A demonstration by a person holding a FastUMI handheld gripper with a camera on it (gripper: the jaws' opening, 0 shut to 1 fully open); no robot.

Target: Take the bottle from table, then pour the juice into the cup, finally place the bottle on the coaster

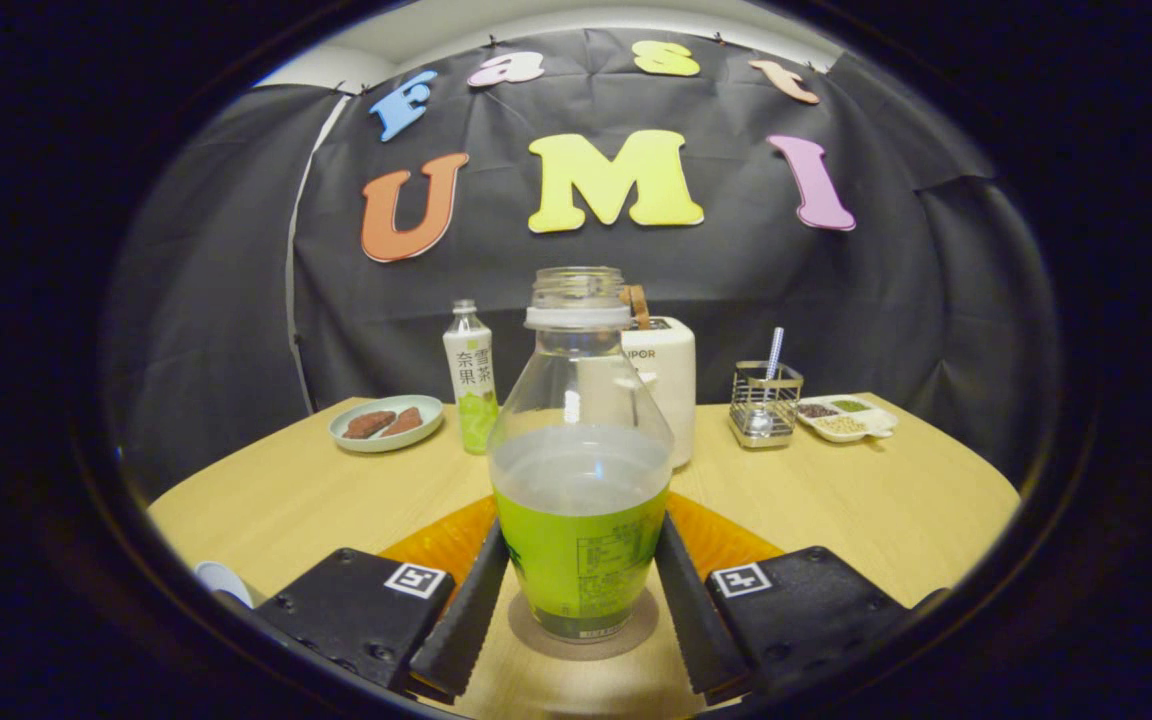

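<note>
1. The desk [886, 500] carried everything, and we saw that its near middle was kept free for the work while the other things stood along the far side by the wall.
2. An orange mat [446, 540] lay under the working spot; we judged it was there to catch spills.
3. The gripper [576, 600] sat low at the desk edge, its fingers [466, 610] running along both flanks of the bottle. They lay close against the label, yet we could not tell whether they pressed on it or had just let go.
4. The bottle [579, 470] stood upright between the fingers, uncapped, with green juice low and clear glass above. We took the open neck and the partial fill as signs that the pour was likely over.
5. A white appliance [666, 385] stood right behind the bottle, well beyond the fingers.
6. The coaster [636, 625] lay under the bottle's base, a round disc showing past it on all sides. The bottle seemed centred on it, so we judged the last step was at hand or done.
7. A plate [386, 422] with brown pieces, a second bottle [473, 378], a wire caddy [764, 405] and a snack tray [848, 417] were set at the back, clear of the gripper's path.
8. A pale rim [224, 578] just outside the left finger may have been the cup; too little showed for us to be sure.
</note>
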